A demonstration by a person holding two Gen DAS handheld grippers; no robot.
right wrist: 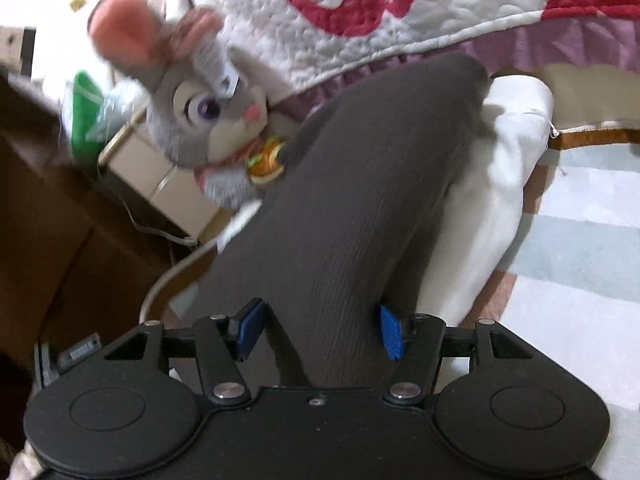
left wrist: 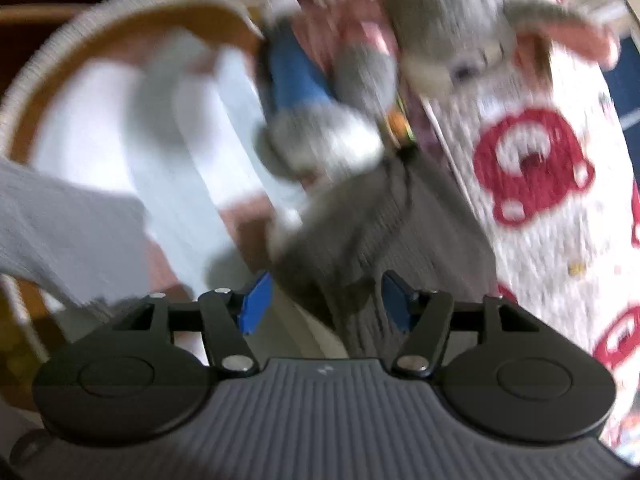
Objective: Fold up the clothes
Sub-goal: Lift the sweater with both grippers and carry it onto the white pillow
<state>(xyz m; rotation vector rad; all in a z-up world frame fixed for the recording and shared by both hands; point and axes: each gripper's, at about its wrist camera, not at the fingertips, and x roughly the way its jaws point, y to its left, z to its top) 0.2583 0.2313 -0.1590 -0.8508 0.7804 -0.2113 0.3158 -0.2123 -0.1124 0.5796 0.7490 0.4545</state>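
Note:
A dark grey ribbed garment (right wrist: pixel 352 200) hangs stretched between both grippers. My right gripper (right wrist: pixel 318 330) has the cloth running between its blue pads (right wrist: pixel 390 332), jaws fairly wide but closed on the bunched fabric. My left gripper (left wrist: pixel 326 300) holds the other end of the same garment (left wrist: pixel 380 232) between its blue pads (left wrist: pixel 254 302). The left wrist view is blurred by motion. A white garment (right wrist: pixel 492 184) lies under the grey one, beside a striped one (right wrist: pixel 580 240).
A grey plush rabbit (right wrist: pixel 200 116) with pink ears lies by a white quilt with red shapes (right wrist: pixel 360 12). A round woven basket (left wrist: pixel 80 52) holds white and pale clothes (left wrist: pixel 100 128). Cardboard boxes (right wrist: pixel 168 176) stand at the left.

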